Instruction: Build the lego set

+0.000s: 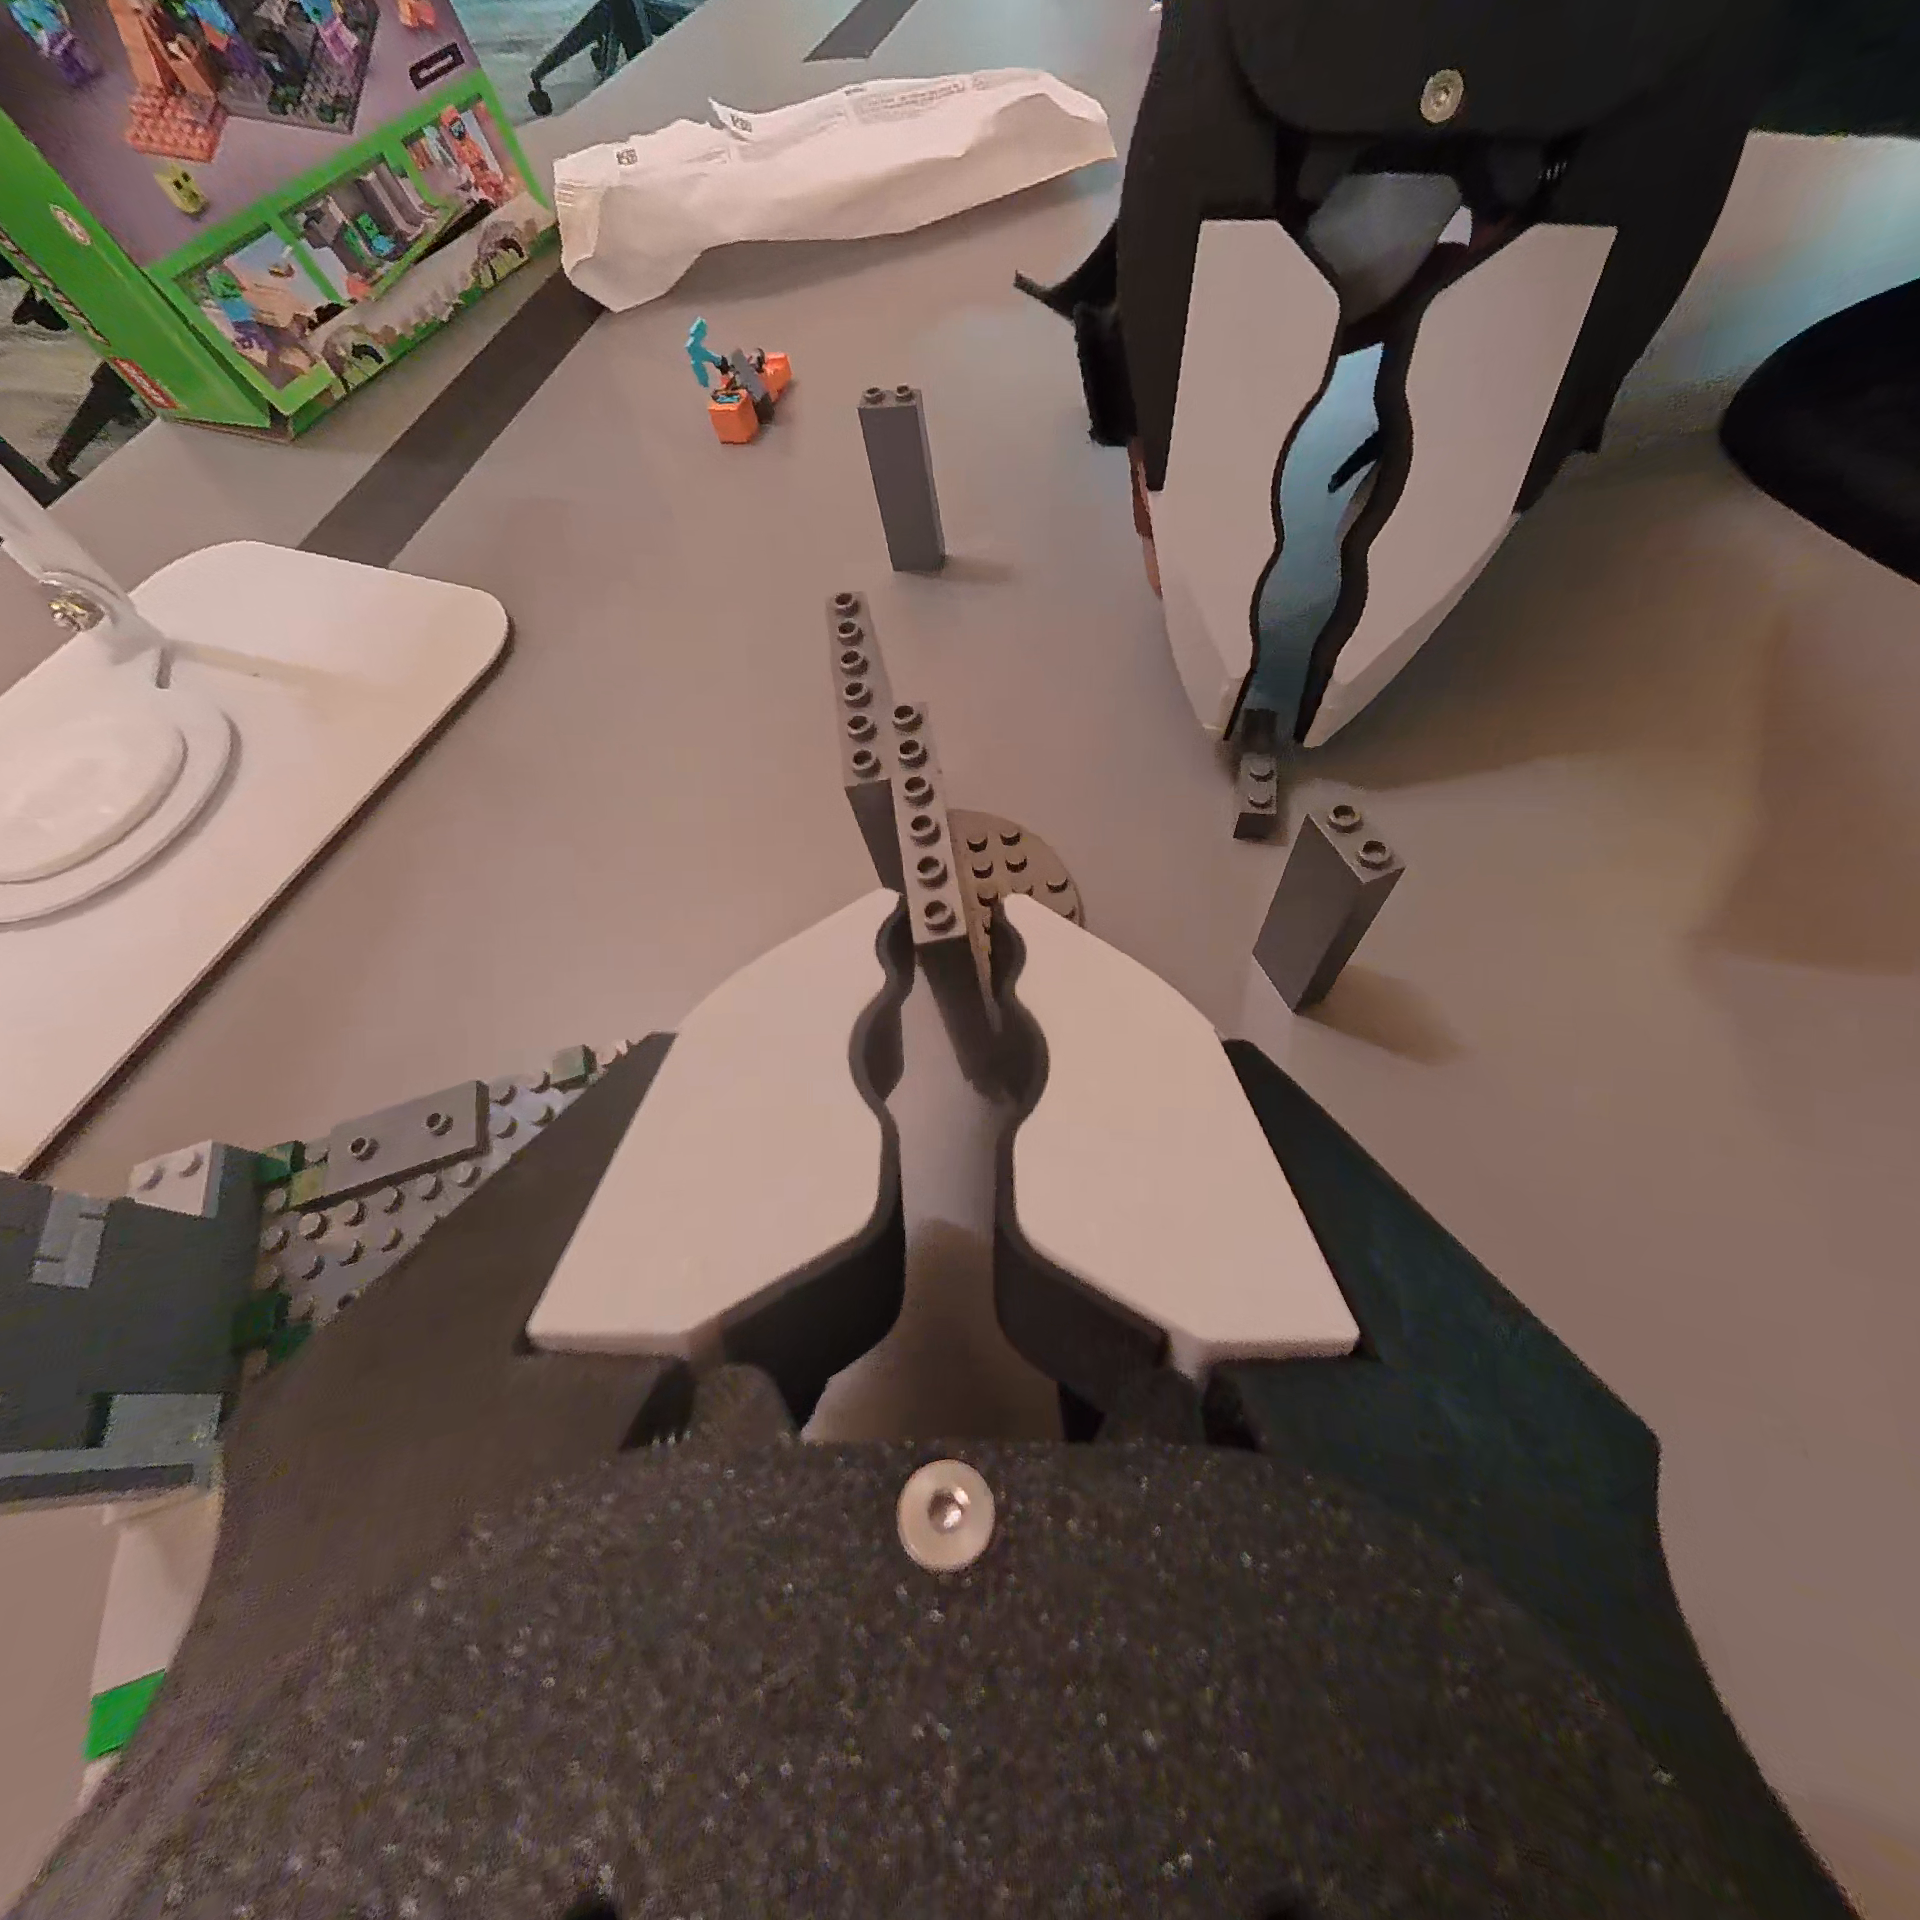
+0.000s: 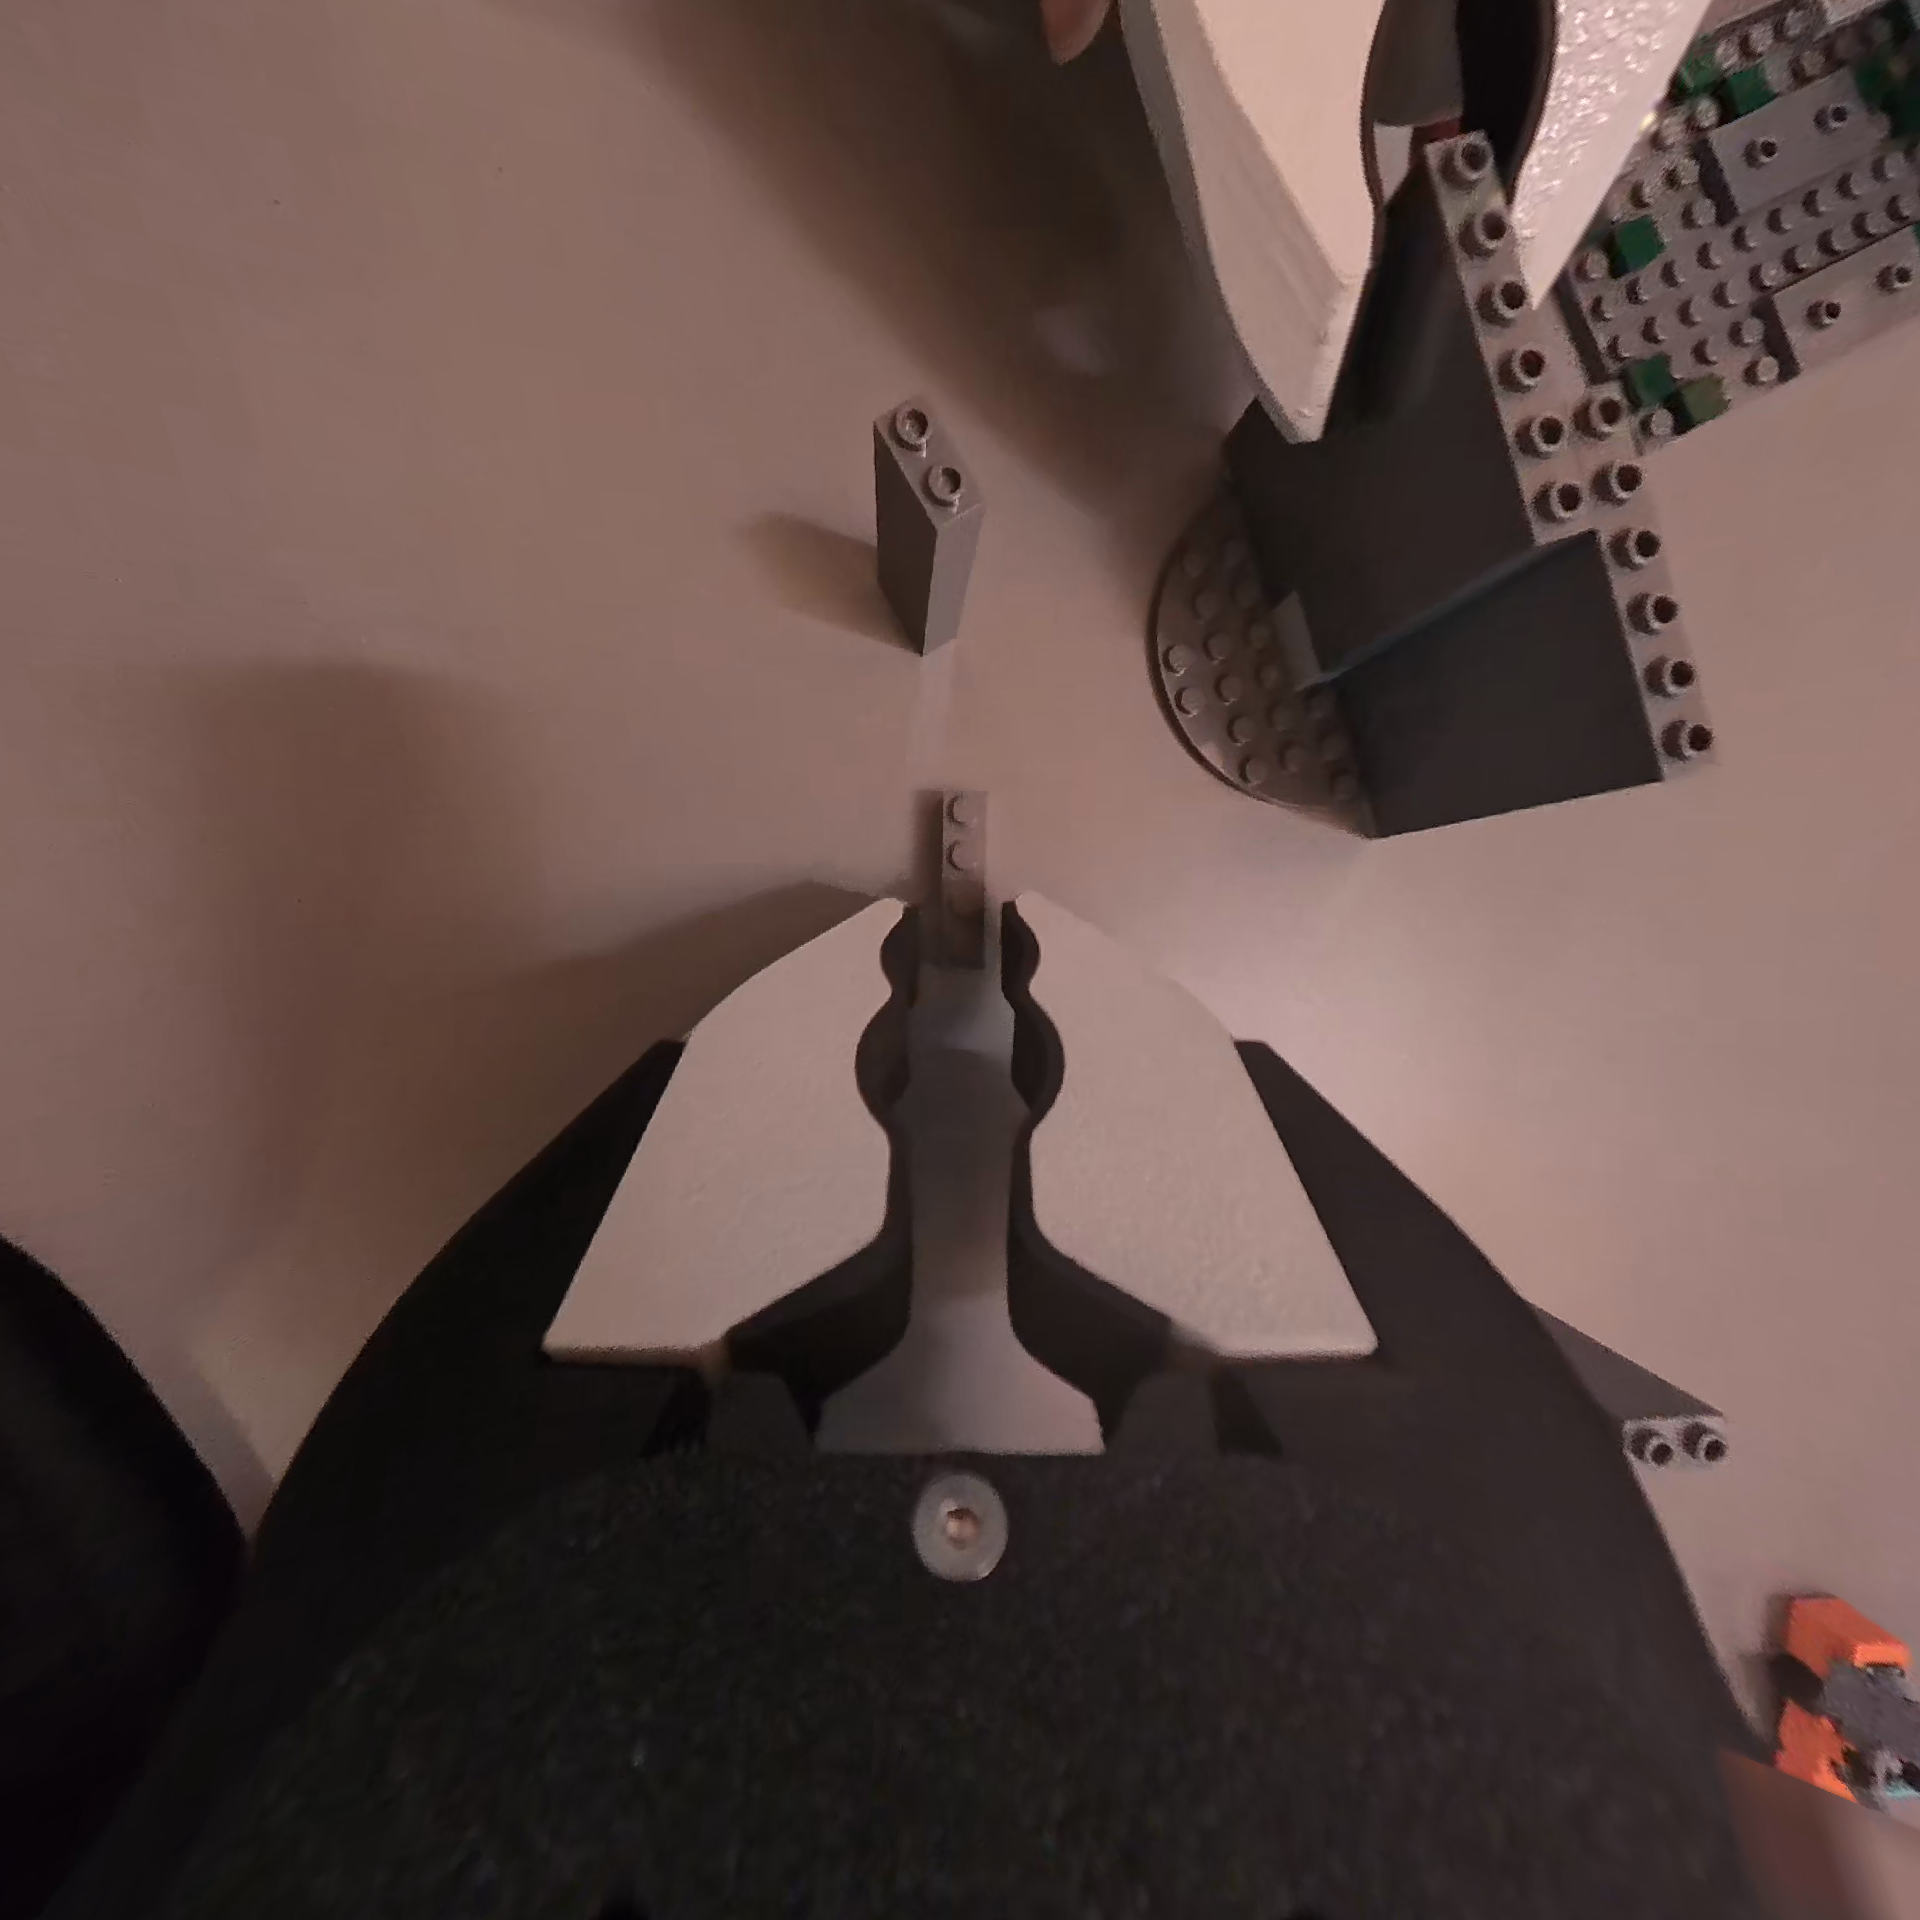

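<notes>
- On the counter (image 1: 644, 665), the left tool (image 1: 951, 914) is clamped on a grey wall assembly (image 1: 914, 821).
- Right tool (image 2: 961, 914) pinches a small grey plate (image 2: 962, 868).

My left gripper (image 1: 951, 914) hides the near end of the grey wall piece (image 1: 914, 821). The big build (image 1: 156, 1247) runs off the left edge. My right gripper (image 2: 961, 914) covers the small plate's (image 2: 961, 842) near end. The orange figure (image 2: 1839, 1704) is blurred and cut by the edge.
</notes>
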Demonstrator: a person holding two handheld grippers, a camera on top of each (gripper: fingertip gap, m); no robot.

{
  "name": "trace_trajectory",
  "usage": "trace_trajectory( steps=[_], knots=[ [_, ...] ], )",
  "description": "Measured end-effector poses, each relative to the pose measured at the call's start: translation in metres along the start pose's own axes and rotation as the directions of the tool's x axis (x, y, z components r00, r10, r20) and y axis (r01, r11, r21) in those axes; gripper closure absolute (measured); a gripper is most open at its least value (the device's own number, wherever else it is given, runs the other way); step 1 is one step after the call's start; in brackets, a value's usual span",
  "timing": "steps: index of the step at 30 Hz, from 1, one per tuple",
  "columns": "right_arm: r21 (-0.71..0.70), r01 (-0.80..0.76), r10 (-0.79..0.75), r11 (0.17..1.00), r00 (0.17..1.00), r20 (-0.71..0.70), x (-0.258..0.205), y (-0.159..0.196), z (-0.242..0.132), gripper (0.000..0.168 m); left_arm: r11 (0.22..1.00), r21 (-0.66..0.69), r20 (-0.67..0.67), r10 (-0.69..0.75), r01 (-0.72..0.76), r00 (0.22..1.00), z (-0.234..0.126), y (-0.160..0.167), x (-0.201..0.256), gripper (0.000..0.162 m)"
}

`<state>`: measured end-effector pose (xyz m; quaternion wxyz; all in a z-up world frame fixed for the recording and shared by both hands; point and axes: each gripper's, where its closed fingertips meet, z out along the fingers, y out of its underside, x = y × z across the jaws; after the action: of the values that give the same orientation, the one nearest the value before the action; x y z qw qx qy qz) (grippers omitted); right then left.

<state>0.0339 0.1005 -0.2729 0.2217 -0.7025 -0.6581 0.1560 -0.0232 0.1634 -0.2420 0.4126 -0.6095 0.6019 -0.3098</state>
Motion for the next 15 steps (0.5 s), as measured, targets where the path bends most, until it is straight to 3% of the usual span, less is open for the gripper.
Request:
trace_trajectory(
  steps=[15],
  knots=[
    [-0.070,-0.018,0.019,0.997,1.000,0.011,0.0024,0.0035,0.0062,0.161,1.000,-0.029,0.033,0.003,-0.002,0.999,-0.0021,0.0052,0.0082,0.152]
  ],
)
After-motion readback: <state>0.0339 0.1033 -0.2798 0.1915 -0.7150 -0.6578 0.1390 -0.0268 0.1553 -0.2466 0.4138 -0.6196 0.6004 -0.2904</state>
